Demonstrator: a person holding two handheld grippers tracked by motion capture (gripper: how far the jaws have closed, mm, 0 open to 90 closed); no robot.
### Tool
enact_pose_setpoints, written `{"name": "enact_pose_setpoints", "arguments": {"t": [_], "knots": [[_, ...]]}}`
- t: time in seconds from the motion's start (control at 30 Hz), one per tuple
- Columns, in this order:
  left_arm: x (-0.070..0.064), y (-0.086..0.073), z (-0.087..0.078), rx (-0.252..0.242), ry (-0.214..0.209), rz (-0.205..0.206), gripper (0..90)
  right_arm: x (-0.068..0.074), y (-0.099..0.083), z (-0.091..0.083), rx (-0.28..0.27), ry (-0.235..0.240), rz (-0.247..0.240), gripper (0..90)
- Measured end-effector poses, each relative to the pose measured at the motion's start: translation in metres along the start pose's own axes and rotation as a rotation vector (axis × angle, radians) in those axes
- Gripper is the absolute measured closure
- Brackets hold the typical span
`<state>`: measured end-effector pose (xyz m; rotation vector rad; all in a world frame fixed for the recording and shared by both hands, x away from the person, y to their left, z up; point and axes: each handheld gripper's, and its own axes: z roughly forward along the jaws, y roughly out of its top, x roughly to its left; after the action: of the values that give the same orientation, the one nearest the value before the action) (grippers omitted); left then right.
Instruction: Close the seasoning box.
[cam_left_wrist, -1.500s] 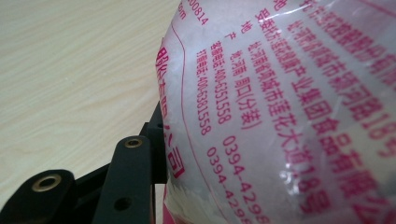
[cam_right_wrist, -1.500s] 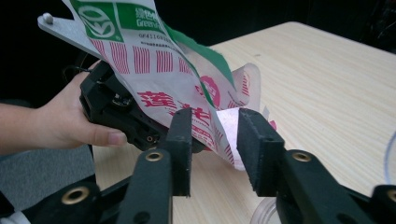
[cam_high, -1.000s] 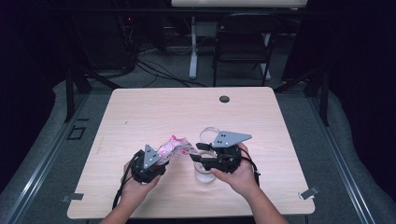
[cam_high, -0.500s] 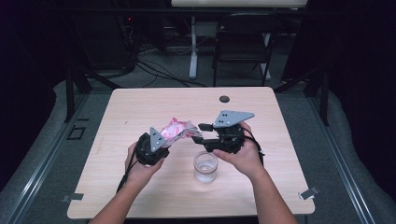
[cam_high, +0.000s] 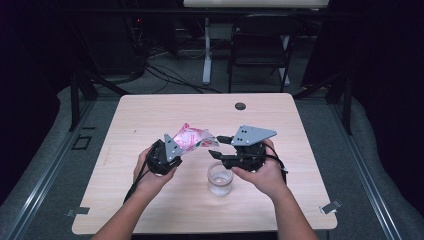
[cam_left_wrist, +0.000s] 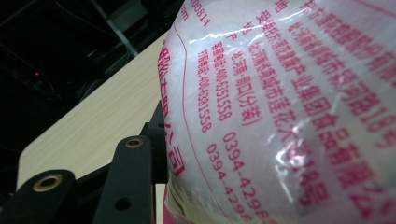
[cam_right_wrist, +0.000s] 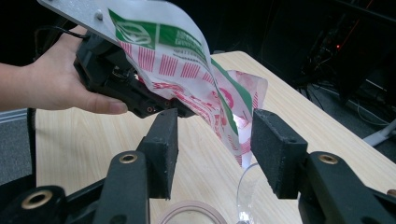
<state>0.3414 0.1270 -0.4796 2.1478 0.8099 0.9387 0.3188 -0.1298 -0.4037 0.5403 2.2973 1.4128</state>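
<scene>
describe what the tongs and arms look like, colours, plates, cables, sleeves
Both tongs are black. The right tongs carry a flat grey three-cornered plate with small holes; the left tongs carry a smaller grey one. In the right gripper view the jaws are blocky with rough dark pads and brass-coloured rivets at the joints. A black cable trails from each. The forearms are bare, with no sleeves or gloves.

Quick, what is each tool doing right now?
Left tool: closed on the pink printed bag.
Right tool: open, holding nothing.
</scene>
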Motion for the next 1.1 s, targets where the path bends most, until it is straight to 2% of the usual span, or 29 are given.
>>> {"name": "enact_pose_setpoints", "arguments": {"t": [0.03, 0.2, 0.37, 0.67, 0.83, 0.93, 1.1], "knots": [[0.001, 0.0, -0.002, 0.002, 0.012, 0.015, 57.9, 0.001, 0.0, -0.001, -0.002, 0.0, -0.004, 51.4], [0.002, -0.002, -0.005, 0.008, 0.025, 0.03, 58.0, 0.004, 0.0, 0.0, 0.004, 0.004, -0.025, 51.4], [0.005, -0.006, -0.007, 0.022, 0.055, 0.065, 58.0, 0.006, -0.001, 0.003, 0.012, 0.008, -0.036, 51.1], [0.004, -0.008, -0.005, 0.045, 0.069, 0.114, 58.0, 0.008, -0.002, 0.001, -0.005, 0.012, -0.052, 50.1], [-0.004, -0.009, -0.001, 0.049, 0.07, 0.149, 58.1, 0.009, -0.001, -0.001, -0.017, 0.017, -0.061, 50.9], [-0.009, -0.009, 0.001, 0.058, 0.073, 0.179, 58.1, 0.013, 0.0, 0.001, -0.009, 0.029, -0.086, 52.6], [-0.013, -0.009, 0.004, 0.062, 0.066, 0.192, 58.2, 0.019, 0.001, 0.004, 0.01, 0.041, -0.122, 53.8]]}}
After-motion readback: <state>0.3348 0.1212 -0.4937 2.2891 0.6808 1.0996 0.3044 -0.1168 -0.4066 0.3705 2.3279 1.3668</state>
